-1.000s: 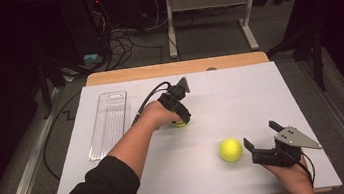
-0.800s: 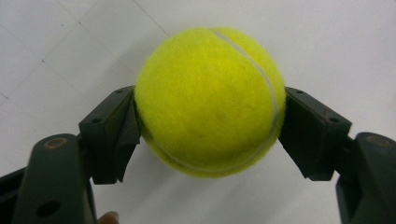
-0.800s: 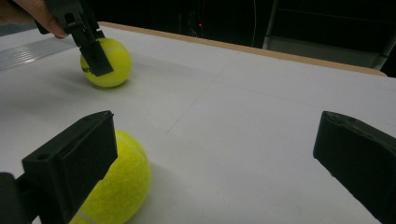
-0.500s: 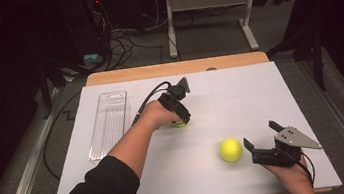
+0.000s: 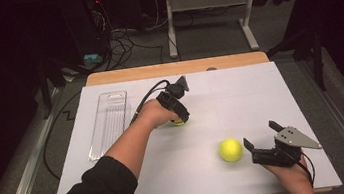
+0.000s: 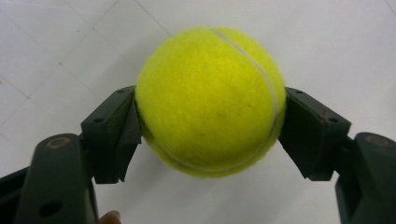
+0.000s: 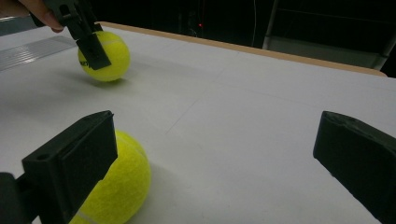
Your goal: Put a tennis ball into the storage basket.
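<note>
A yellow tennis ball [image 6: 210, 102] sits pinched between the two black jaws of my left gripper [image 6: 210, 119]. In the high view that gripper [image 5: 178, 111] points down at mid-table, with the ball [image 5: 178, 122] half hidden beneath it. In the right gripper view this ball [image 7: 105, 56] rests on the table surface, with the left gripper's finger [image 7: 91, 44] against it. A second tennis ball [image 5: 230, 150] lies free near the front right. My right gripper [image 5: 260, 134] stands open just right of it. The second ball [image 7: 116, 186] sits partly behind the left jaw of the right gripper [image 7: 215, 149].
A long clear plastic tray [image 5: 108, 123] lies along the table's left side, and also shows as the tray [image 7: 28, 49] in the right gripper view. The white table top [image 5: 240, 93] has a wooden back edge [image 5: 176, 68]. Cables and a desk frame stand on the floor beyond.
</note>
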Available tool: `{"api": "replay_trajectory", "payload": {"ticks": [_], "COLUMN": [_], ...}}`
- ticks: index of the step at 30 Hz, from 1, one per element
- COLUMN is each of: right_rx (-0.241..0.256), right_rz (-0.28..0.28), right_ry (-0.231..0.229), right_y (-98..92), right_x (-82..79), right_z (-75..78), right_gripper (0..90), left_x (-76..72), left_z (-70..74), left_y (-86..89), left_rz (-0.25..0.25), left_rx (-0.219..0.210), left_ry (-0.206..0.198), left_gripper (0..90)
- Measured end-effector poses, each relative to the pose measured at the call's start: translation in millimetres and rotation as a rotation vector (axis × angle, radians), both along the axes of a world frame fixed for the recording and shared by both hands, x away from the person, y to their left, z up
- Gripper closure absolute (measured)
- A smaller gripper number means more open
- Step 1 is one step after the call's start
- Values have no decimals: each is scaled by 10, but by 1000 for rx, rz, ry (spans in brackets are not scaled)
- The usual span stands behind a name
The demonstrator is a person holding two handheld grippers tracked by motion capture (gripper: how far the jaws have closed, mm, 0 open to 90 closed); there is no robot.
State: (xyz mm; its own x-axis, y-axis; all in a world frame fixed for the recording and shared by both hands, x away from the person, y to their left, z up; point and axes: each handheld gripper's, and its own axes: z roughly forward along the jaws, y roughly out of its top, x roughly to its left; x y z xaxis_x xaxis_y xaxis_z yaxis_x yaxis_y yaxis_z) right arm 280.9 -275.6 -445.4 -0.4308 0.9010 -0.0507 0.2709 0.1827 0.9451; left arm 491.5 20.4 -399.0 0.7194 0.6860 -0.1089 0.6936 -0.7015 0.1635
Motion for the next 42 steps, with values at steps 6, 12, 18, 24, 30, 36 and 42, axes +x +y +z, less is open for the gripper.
{"api": "replay_trajectory", "payload": {"ticks": [6, 12, 18, 24, 30, 36, 42], "right_rx": [-1, -2, -5, -6, -10, -10, -10], "right_rz": [1, 2, 2, 4, 6, 6, 4], "right_ry": [0, 1, -1, 0, 2, 2, 1], "right_y": [5, 8, 12, 17, 26, 28, 30], "right_x": [1, 2, 5, 6, 8, 6, 6], "right_z": [0, -1, -2, -4, -8, -9, -11], "right_gripper": [0, 0, 0, 0, 0, 0, 0], "left_x": [-29, -54, -82, -127, -203, -266, -276], "left_z": [57, 122, 197, 285, 354, 403, 464], "left_y": [33, 77, 122, 161, 166, 175, 221], "left_rz": [-3, -11, -18, -19, -20, -28, -25], "left_rx": [-1, 3, -1, 8, 11, 19, 13], "left_ry": [-1, -1, -6, -5, -14, 2, 13], "left_gripper": [270, 270, 271, 271, 271, 271, 272]}}
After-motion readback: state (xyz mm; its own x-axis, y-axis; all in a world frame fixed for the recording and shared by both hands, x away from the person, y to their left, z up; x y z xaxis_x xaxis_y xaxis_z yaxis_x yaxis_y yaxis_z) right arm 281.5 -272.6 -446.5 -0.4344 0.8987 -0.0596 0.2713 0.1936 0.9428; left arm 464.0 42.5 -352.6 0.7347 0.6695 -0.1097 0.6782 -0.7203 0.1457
